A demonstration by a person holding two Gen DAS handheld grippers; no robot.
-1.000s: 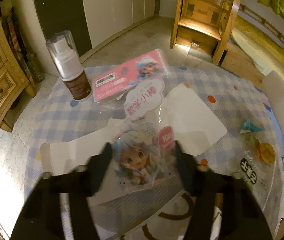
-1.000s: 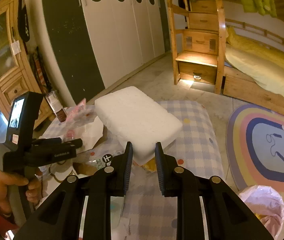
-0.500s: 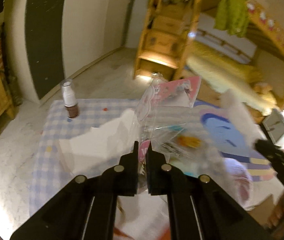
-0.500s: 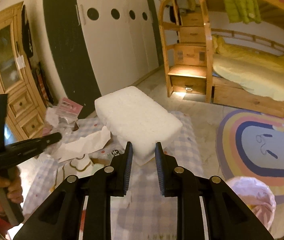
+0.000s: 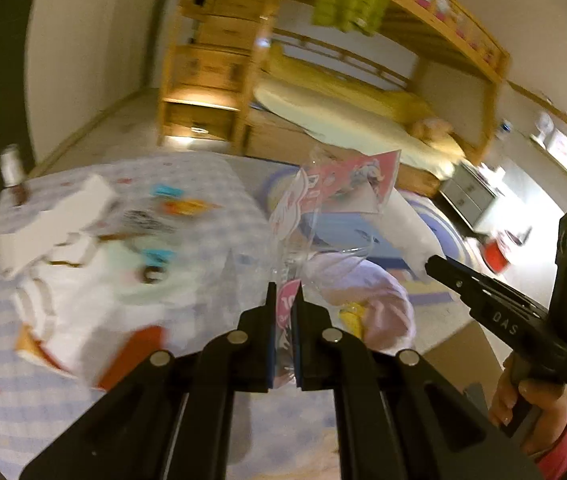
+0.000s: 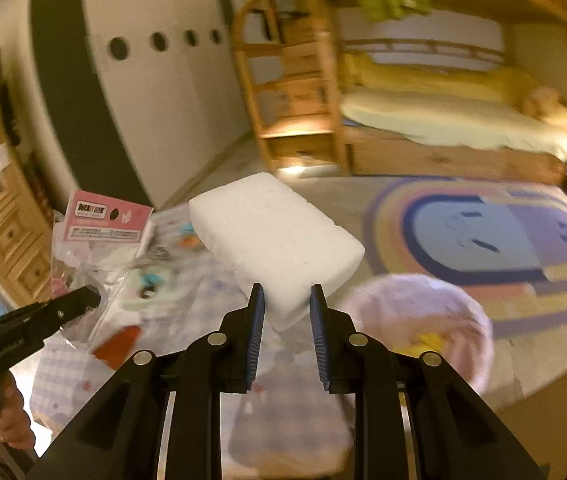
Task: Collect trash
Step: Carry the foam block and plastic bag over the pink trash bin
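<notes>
My left gripper (image 5: 284,294) has its fingers (image 5: 270,320) pinched tight on a clear plastic package (image 5: 323,200) with a pink printed card inside; the package stands up from the grip and hangs in the air over the edge of the surface (image 5: 211,232), which is covered in a blue-and-white checked cloth. My right gripper (image 6: 283,300) has its fingers (image 6: 257,320) clamped on one corner of a white foam block (image 6: 271,236), which juts forward and up, clear of everything below it. Just beyond and below both grippers I see a bin lined with a pale pink bag (image 6: 423,312), something yellow lying inside it. On the surface lie torn white cardboard (image 5: 55,224), small coloured wrappers (image 5: 167,200) and a red-edged scrap (image 5: 131,352), all blurred. A small spray bottle (image 5: 11,168) stands at the far left corner. From the right wrist view the left gripper's package (image 6: 103,224) shows at left, held well apart from the foam. A striped oval rug (image 6: 483,240) lies on the floor past the bin.
</notes>
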